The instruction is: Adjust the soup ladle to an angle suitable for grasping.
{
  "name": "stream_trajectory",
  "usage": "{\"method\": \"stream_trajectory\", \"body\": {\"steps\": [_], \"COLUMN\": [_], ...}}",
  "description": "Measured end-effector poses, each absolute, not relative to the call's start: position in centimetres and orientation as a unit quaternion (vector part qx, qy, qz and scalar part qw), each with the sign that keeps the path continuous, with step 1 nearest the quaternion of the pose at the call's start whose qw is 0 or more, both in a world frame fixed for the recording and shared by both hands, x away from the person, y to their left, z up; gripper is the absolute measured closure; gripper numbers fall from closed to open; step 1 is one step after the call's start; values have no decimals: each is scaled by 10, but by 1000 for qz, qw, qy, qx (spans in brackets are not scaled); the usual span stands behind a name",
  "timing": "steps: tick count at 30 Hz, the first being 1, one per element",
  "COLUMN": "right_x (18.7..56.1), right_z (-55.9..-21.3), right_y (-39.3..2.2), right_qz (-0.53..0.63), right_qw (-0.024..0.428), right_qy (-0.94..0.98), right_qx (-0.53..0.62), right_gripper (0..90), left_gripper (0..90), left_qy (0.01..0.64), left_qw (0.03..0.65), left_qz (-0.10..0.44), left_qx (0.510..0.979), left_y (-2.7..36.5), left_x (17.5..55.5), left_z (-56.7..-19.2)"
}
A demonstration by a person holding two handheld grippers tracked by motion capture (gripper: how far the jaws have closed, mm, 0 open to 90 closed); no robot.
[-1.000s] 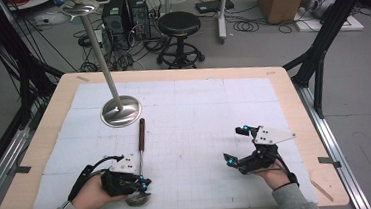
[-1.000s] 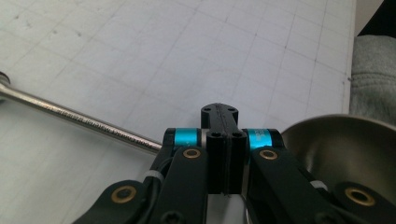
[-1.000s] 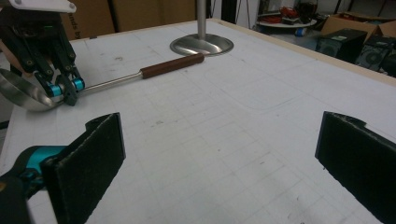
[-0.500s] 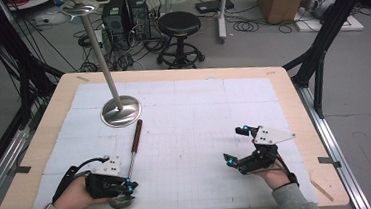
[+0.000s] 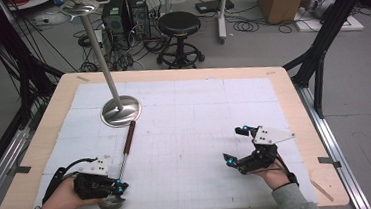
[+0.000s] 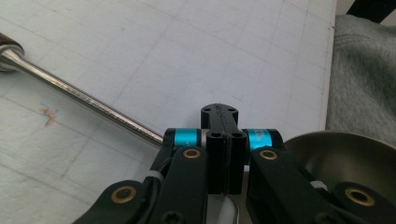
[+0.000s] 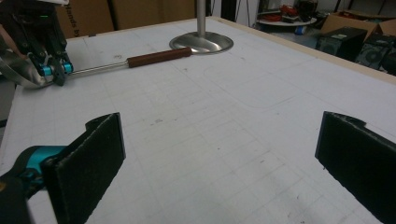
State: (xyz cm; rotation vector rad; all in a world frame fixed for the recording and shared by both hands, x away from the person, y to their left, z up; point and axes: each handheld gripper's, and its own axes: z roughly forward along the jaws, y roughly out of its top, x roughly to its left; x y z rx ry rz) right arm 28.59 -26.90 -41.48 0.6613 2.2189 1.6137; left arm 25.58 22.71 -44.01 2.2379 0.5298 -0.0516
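Observation:
A steel ladle with a brown handle lies on the white mat, its bowl at the table's front edge. My left gripper is shut on the ladle's thin shaft right beside the bowl. In the left gripper view the jaws stand together, with the shaft running off to the left and the bowl at the right. My right gripper rests at the front right, wide open with nothing between its pads. The right gripper view shows the ladle's handle far off.
A tall steel stand with a round base rises at the back left of the mat, just beyond the ladle's handle tip. The wooden table rim frames the mat. A stool and boxes stand on the floor behind.
My left gripper has slid left along the front edge, and the ladle's bowl end has swung left with it. The right gripper has kept still.

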Motion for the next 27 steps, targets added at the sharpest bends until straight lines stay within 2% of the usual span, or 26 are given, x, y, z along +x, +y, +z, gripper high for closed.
{"method": "stream_trajectory", "body": {"steps": [4, 15, 27], "right_x": [286, 286, 287], "right_z": [-415, -415, -416], "right_y": [-269, -269, -268], "right_qz": [564, 563, 561], "right_qw": [157, 159, 159], "right_qy": [777, 778, 779], "right_qx": [232, 231, 231], "right_gripper": [4, 5, 4], "left_gripper": [898, 898, 897], "left_qy": [233, 316, 319], "left_qw": [448, 430, 412], "left_qz": [10, 61, 57], "left_qx": [863, 844, 852], "left_y": [235, 250, 243], "left_x": [261, 284, 290], "left_z": [-431, -438, -445]}}
